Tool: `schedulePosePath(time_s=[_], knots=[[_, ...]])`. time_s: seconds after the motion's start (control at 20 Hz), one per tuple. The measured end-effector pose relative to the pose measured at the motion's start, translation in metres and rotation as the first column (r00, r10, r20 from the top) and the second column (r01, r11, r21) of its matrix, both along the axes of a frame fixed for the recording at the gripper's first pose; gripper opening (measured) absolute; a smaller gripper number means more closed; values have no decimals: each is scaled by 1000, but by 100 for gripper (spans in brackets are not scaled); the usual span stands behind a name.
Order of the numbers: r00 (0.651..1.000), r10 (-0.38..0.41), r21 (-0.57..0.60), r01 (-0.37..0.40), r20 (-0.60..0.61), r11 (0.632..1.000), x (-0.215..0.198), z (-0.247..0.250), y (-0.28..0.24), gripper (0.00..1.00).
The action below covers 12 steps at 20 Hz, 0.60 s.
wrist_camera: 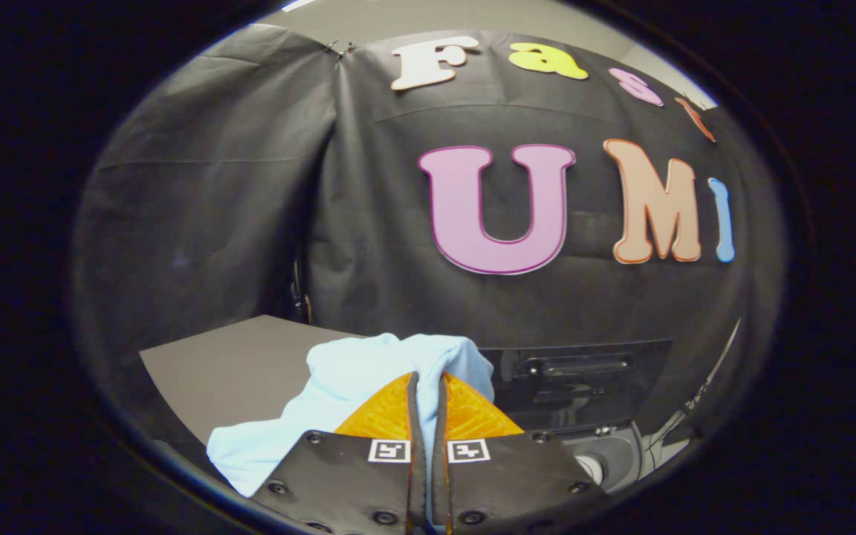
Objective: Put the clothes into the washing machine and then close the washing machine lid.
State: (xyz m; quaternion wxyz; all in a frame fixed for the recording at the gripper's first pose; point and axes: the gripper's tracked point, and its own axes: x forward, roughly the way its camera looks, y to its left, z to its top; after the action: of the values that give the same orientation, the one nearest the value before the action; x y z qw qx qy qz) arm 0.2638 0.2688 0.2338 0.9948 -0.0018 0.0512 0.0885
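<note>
My gripper (428,380) is shut on a light blue garment (339,386). The cloth is pinched between both fingers, bunches up over their tips and hangs down to the left of them. Beyond the fingers to the right stands the washing machine (606,446), with its dark lid (584,379) raised upright and a bit of its pale rim and drum opening visible below. The gripper holds the garment above the table, left of the machine's opening.
A grey table top (235,371) stretches to the left beyond the garment. The black cloth wall (250,208) of the booth closes off the back and the left side. Cables (677,423) run down at the right of the machine.
</note>
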Motion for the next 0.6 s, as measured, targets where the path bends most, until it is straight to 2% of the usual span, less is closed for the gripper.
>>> schedulePosePath(time_s=[0.3,0.6], knots=[[989,-145,10,145,16,989,5,3,-74,4],[971,-238,-54,237,-17,970,26,-27,-118,11]])
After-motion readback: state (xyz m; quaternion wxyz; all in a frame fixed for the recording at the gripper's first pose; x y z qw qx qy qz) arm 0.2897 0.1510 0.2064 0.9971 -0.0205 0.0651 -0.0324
